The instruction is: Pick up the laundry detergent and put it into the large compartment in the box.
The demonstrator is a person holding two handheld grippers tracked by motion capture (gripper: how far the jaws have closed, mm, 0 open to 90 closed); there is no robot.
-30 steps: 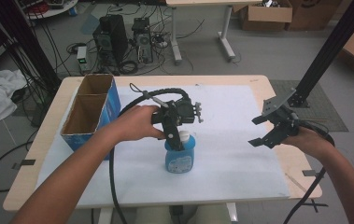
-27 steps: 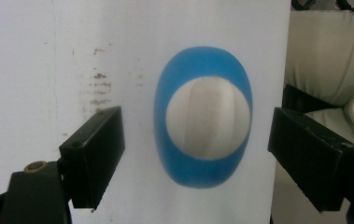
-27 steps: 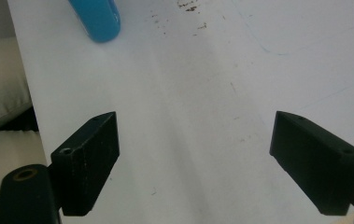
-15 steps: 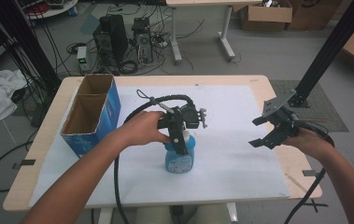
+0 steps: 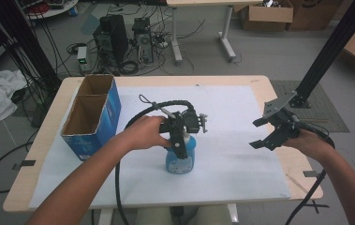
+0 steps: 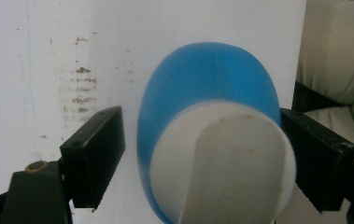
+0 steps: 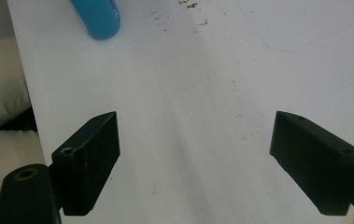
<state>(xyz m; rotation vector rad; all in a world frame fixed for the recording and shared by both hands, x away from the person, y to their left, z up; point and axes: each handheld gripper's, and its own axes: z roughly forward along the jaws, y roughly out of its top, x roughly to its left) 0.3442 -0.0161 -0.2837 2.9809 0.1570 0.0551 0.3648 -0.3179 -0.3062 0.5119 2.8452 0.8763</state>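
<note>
A blue bottle (image 5: 180, 161) with a white cap stands upright on the white paper, near the middle of the table. My left gripper (image 5: 181, 146) points down over its top, with the hand coming in from the left. In the left gripper view the white cap (image 6: 221, 163) and blue body (image 6: 202, 74) sit between the jaws of the left gripper (image 6: 202, 156), which are open; there is a gap at the left jaw. My right gripper (image 5: 262, 134) hovers open above the paper at the right, holding nothing. The right gripper (image 7: 212, 158) looks down on bare paper, with the bottle (image 7: 97, 16) far off.
A blue cardboard box (image 5: 91, 117) with two open compartments stands at the table's left. The white paper (image 5: 231, 173) covers most of the wooden tabletop. A black cable (image 5: 133, 122) loops from the left gripper. Seat cushions (image 6: 338, 51) lie past the table's near edge.
My left gripper has come down over the bottle's top, so the cap now sits between its jaws. The right gripper has stayed in place.
</note>
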